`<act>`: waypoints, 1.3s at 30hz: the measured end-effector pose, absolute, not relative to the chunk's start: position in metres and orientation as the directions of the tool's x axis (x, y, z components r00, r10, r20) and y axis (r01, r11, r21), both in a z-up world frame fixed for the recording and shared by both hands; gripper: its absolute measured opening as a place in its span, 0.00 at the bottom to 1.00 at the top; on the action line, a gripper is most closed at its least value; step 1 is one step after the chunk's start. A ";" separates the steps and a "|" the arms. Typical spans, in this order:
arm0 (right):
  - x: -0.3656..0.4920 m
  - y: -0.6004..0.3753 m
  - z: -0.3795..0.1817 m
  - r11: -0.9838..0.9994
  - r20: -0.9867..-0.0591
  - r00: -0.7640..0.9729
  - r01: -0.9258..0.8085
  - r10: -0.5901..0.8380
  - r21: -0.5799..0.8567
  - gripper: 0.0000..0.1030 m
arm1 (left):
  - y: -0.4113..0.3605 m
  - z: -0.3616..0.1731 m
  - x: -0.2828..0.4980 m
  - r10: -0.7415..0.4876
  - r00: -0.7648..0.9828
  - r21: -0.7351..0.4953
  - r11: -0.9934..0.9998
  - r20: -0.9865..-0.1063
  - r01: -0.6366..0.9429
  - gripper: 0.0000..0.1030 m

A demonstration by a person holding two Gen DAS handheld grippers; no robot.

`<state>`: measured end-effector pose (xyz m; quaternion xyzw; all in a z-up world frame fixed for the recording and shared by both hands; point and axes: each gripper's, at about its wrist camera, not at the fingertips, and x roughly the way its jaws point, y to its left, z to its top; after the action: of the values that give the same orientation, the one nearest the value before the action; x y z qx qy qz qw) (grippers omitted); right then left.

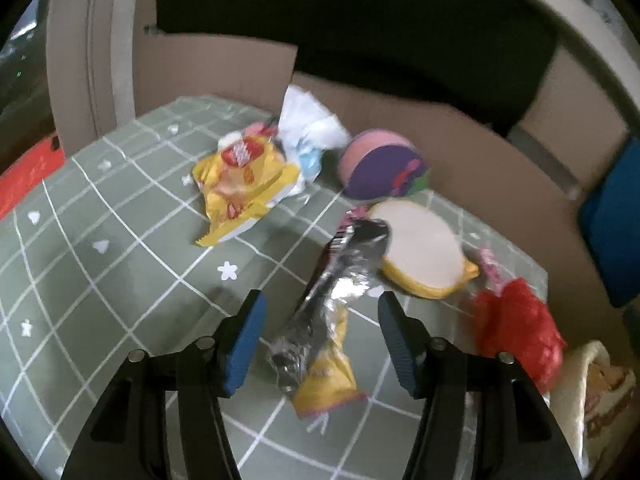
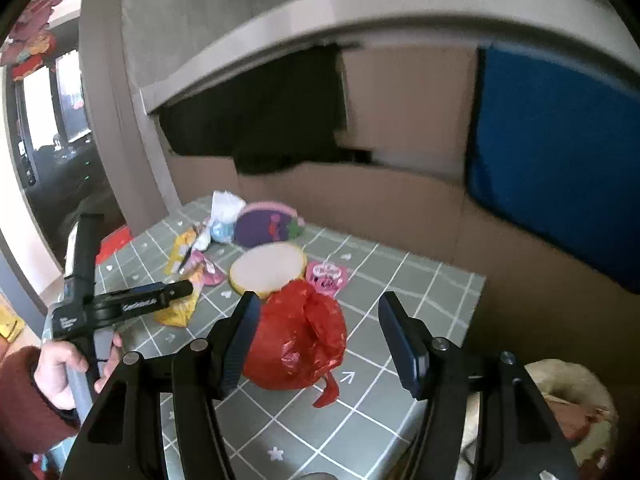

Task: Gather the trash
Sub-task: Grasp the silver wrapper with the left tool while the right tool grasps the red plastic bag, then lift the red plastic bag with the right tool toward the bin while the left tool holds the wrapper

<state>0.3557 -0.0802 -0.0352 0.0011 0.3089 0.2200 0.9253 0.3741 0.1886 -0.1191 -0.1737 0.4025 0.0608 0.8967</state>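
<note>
Trash lies on a green checked table (image 1: 100,272). My left gripper (image 1: 320,340) is open, its fingers either side of a silver and yellow foil wrapper (image 1: 324,320) lying on the table. My right gripper (image 2: 316,336) is open around a crumpled red plastic bag (image 2: 298,340), which also shows at the right in the left wrist view (image 1: 520,336). A yellow snack bag (image 1: 240,188), a white and blue wrapper (image 1: 308,128) and a pink wrapper (image 2: 326,276) lie further back. The left gripper also shows in the right wrist view (image 2: 176,292).
A round purple and pink box (image 1: 384,164) and a round yellow-rimmed lid (image 1: 420,256) sit mid-table. A cardboard wall (image 1: 480,160) stands behind the table, with a blue panel (image 2: 560,152) to the right. A cream bag (image 2: 572,404) sits off the table's right edge.
</note>
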 end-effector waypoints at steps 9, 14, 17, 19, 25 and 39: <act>0.387 -0.054 -0.069 0.871 -0.646 0.607 -0.447 0.462 0.202 0.57 | 0.204 -0.100 0.368 -0.058 0.694 -0.261 0.946 -0.718 -0.191 0.09; 0.408 -0.043 -0.086 0.870 -0.683 0.563 -0.434 0.466 0.235 0.57 | 0.225 -0.068 0.347 -0.055 0.735 -0.293 0.935 -0.675 -0.199 0.09; 0.417 -0.037 -0.099 0.878 -0.705 0.546 -0.408 0.453 0.249 0.58 | 0.227 -0.060 0.332 -0.075 0.753 -0.317 0.931 -0.653 -0.182 0.09; 0.418 -0.035 -0.105 0.881 -0.706 0.544 -0.394 0.453 0.262 0.63 | 0.225 -0.060 0.321 -0.094 0.758 -0.333 0.928 -0.646 -0.168 0.09; 0.416 -0.028 -0.113 0.889 -0.723 0.538 -0.388 0.434 0.245 0.66 | 0.218 -0.072 0.304 -0.125 0.751 -0.375 0.911 -0.649 -0.173 0.09; 0.384 -0.032 -0.101 0.861 -0.720 0.505 -0.436 0.476 0.263 0.48 | 0.185 -0.086 0.279 -0.117 0.727 -0.330 0.931 -0.677 -0.158 0.09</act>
<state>0.3836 -0.0322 -0.1013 0.0237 0.4225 0.2630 0.8670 0.2792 0.1848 -0.0862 -0.1857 0.3693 0.0112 0.9105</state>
